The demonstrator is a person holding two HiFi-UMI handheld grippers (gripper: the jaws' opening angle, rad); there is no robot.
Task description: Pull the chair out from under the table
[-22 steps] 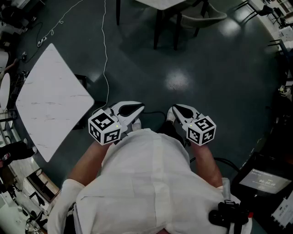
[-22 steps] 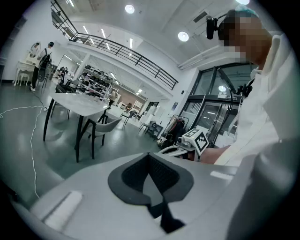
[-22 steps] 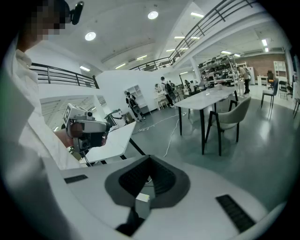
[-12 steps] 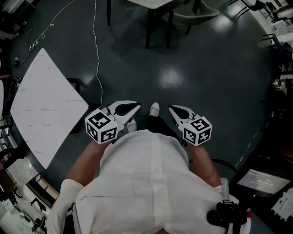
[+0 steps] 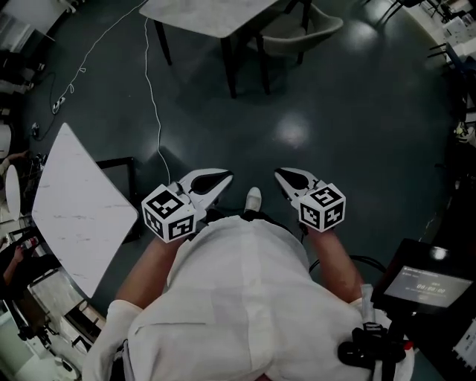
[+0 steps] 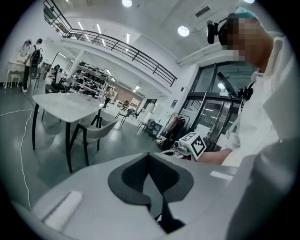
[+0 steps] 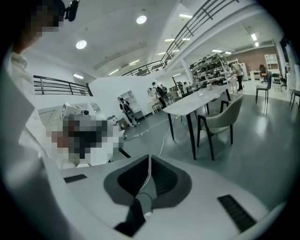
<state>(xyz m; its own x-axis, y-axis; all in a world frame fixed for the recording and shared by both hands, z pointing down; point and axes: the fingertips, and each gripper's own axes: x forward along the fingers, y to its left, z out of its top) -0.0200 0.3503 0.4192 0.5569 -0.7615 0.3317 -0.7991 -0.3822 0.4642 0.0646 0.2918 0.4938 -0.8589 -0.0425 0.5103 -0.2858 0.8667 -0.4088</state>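
The left hand-held gripper [image 5: 223, 181] and the right hand-held gripper [image 5: 283, 177] are held out side by side, apart from each other, both tipped somewhat downward. Each has its jaws closed together with nothing between them. Bare forearms [image 5: 149, 262] reach forward from white sleeves [image 5: 111, 316], elbows bent.

Large open-plan lab or test hall, not home.

- High white ceiling, round recessed lights [image 6: 183, 31]
- Black-railed mezzanine walkway [image 6: 123, 47] along upper wall
- Glossy dark-grey poured floor [image 5: 335, 111], lamp glare on it
- Dark-framed glass doors [image 6: 211, 103]
- Stocked shelving racks [image 6: 91, 77] at far end
- Sparse furniture on bare floor: white marble-top table on black legs [image 5: 208, 13], beige shell chair [image 5: 297, 33] tucked at it, second white slab tabletop [image 5: 78, 205] at left
- Thin white cable [image 5: 151, 97] trailing across floor
- Black monitor on stand [image 5: 424, 279]
- Several people [image 7: 157, 93] standing far off
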